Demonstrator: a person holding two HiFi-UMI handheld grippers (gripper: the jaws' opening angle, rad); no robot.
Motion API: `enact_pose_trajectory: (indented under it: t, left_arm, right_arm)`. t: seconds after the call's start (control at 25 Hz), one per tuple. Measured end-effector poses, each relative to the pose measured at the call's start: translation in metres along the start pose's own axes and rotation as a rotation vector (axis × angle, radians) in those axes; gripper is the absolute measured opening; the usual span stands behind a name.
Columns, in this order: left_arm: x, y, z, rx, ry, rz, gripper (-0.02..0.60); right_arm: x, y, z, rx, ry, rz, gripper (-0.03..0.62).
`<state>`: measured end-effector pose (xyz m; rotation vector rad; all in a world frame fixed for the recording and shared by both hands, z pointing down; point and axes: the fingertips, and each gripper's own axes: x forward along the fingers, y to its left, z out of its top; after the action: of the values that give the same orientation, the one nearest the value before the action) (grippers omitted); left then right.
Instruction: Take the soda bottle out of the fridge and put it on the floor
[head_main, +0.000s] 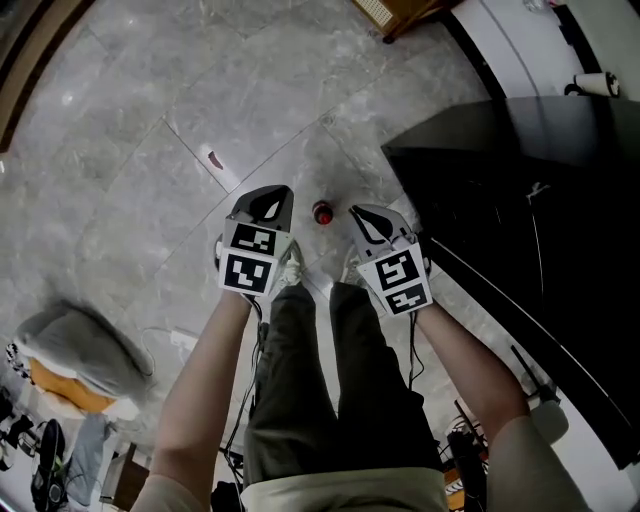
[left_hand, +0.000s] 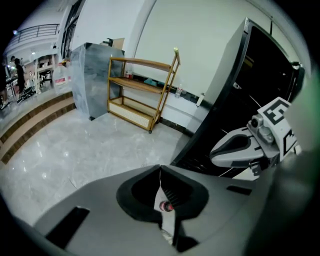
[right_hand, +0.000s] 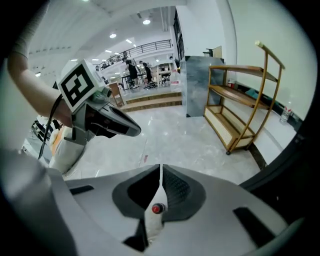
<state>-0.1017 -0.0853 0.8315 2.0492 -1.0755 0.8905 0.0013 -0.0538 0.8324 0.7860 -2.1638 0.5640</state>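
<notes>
Below the camera, above the person's legs (head_main: 330, 380), the left tongs (head_main: 268, 206) and right tongs (head_main: 374, 223) both hang closed and empty. Just beyond and between them, the soda bottle (head_main: 322, 213) stands on the grey floor (head_main: 150, 150). To its right is the black fridge (head_main: 520, 200), and farther off a wooden shelf (left_hand: 142, 95).
</notes>
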Motion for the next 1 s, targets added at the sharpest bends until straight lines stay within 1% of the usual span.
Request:
enact_pose_trajectory:
  t: [0.08,0.16,0.2,0.28,0.36,0.52,0.64,0.72,0.88,1.0]
  left_arm:
    - [-0.023,-0.002,0.018,0.007,-0.033,0.010,0.006]
    - [-0.046,-0.007,0.032,0.023,-0.052,0.024,0.006]
    - [-0.057,-0.011,0.039,0.048,-0.058,0.033,0.006]
    - [-0.079,-0.025,0.056,0.124,-0.081,0.041,0.006]
    - [-0.102,-0.042,0.076,0.162,-0.128,0.027,0.006]
    - [-0.150,-0.070,0.120,0.173,-0.234,0.023,0.006]
    - [-0.193,-0.082,0.154,0.164,-0.312,0.034,0.006]
    - [-0.224,-0.087,0.179,0.156,-0.354,0.051,0.006]
    - [-0.289,-0.097,0.222,0.140,-0.402,0.090,0.006]
    - [-0.340,-0.106,0.260,0.161,-0.465,0.099,0.006]
  right_arm:
    - [-0.023,-0.003,0.022,0.011,-0.041,-0.020,0.008]
    - [-0.049,-0.006,0.047,-0.001,-0.102,-0.055,0.002]
    - [-0.064,-0.008,0.062,-0.025,-0.142,-0.080,-0.003]
    - [-0.094,-0.012,0.091,-0.087,-0.215,-0.128,-0.003]
    - [-0.124,-0.020,0.116,-0.097,-0.264,-0.154,-0.003]
    - [-0.183,-0.045,0.168,-0.042,-0.348,-0.200,-0.003]
    - [-0.228,-0.052,0.214,-0.019,-0.418,-0.219,-0.003]
    - [-0.260,-0.050,0.243,-0.010,-0.459,-0.228,-0.003]
    - [-0.324,-0.032,0.288,0.020,-0.515,-0.243,-0.003]
    - [-0.367,-0.015,0.321,0.031,-0.555,-0.243,-0.003]
